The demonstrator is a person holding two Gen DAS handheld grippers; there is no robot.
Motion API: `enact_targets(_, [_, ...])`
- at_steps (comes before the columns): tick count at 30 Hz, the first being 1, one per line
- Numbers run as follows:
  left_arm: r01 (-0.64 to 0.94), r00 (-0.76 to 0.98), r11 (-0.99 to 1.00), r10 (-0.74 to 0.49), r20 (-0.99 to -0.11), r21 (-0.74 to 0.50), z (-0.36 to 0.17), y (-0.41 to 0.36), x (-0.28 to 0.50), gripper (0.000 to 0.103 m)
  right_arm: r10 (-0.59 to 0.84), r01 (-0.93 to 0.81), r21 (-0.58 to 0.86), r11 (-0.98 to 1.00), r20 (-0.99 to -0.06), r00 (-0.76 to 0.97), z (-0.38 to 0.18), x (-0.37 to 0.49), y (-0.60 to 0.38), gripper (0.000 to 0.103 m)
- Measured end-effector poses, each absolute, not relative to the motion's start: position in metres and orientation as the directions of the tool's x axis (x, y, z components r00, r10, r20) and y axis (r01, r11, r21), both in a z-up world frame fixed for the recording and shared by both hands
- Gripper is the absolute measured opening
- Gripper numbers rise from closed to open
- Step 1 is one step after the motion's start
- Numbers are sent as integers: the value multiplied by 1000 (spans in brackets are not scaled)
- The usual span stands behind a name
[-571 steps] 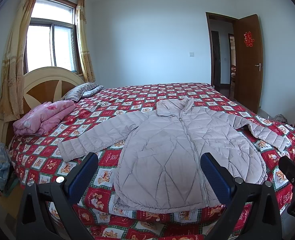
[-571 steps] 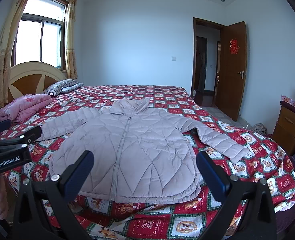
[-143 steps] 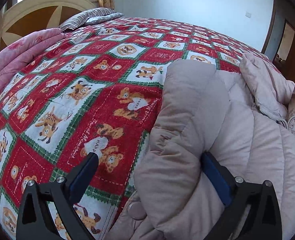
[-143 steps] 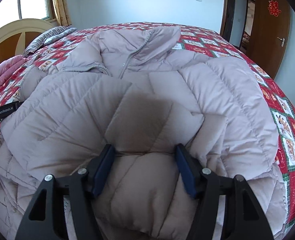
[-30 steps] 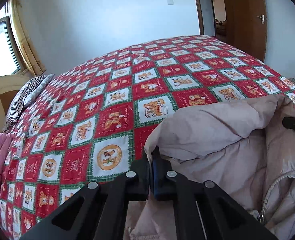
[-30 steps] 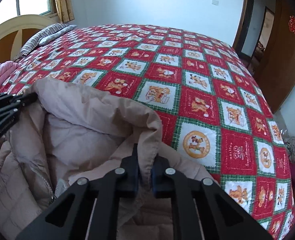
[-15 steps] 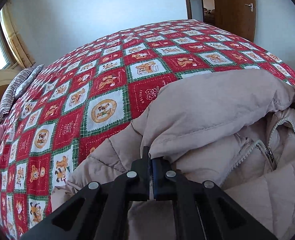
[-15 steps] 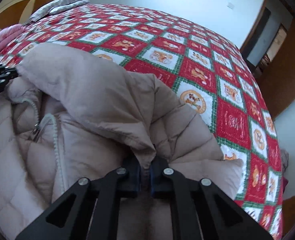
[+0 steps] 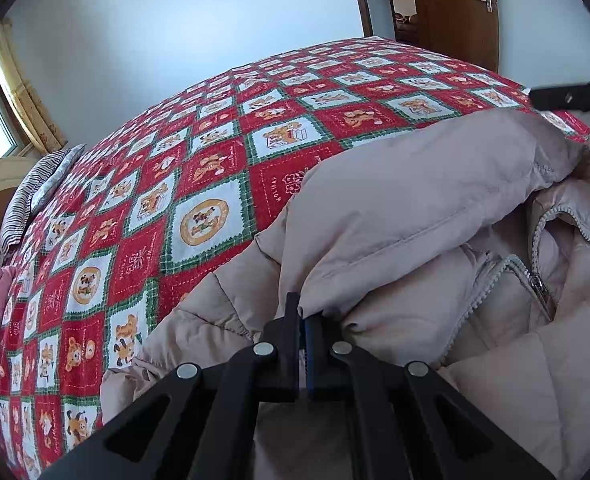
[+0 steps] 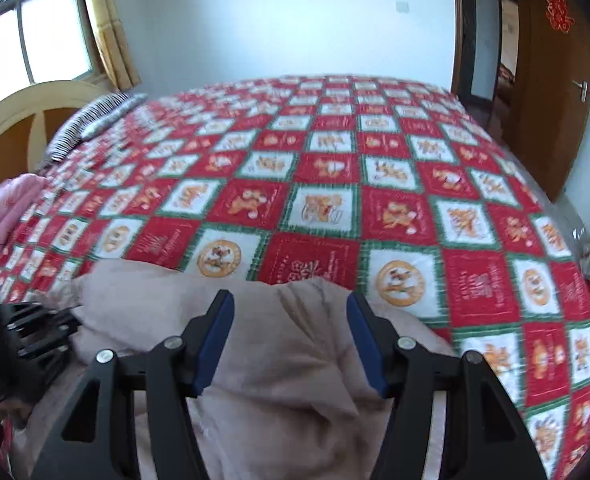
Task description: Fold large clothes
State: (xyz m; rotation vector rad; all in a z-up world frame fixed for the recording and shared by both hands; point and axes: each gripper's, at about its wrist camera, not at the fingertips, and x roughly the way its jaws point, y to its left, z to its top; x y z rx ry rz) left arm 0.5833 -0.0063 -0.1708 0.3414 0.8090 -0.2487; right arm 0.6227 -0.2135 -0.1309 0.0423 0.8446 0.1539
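Nearest the left wrist camera, the left gripper (image 9: pixel 304 322) has its jaws pinched tight on a fold of the pale pink puffer jacket (image 9: pixel 415 216), holding the edge of a flap turned over the garment; the zipper (image 9: pixel 537 284) lies open to the right. In the right wrist view, the right gripper (image 10: pixel 289 340) has just been opening its jaws, which now stand apart above the jacket (image 10: pixel 279 380) without pressing it. The jacket lies bunched on the near part of the bed (image 10: pixel 319 208), on a red, white and green checked bedspread printed with bears. Farther off are a striped pillow (image 10: pixel 91 120), a curved headboard (image 10: pixel 35 108), a window (image 10: pixel 51 36) and a brown door (image 10: pixel 551 80).
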Motion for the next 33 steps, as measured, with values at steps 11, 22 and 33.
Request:
enact_targets(11, [337,752,941,-293,-590,-38,-97,0,563,3,135,-119,79,990,-796,590,-174,617,-217,61])
enact_targets(22, [253,636,966,-200,-745,-43,-96,-8,553,4,138,-121,82,989,-794,592,-191,615,-216,63])
enact_targets(33, [279,716,955,-274,-642,-96,-74,-38,591,5,107,-127,36,991,-783,612,-195,611,-208,66])
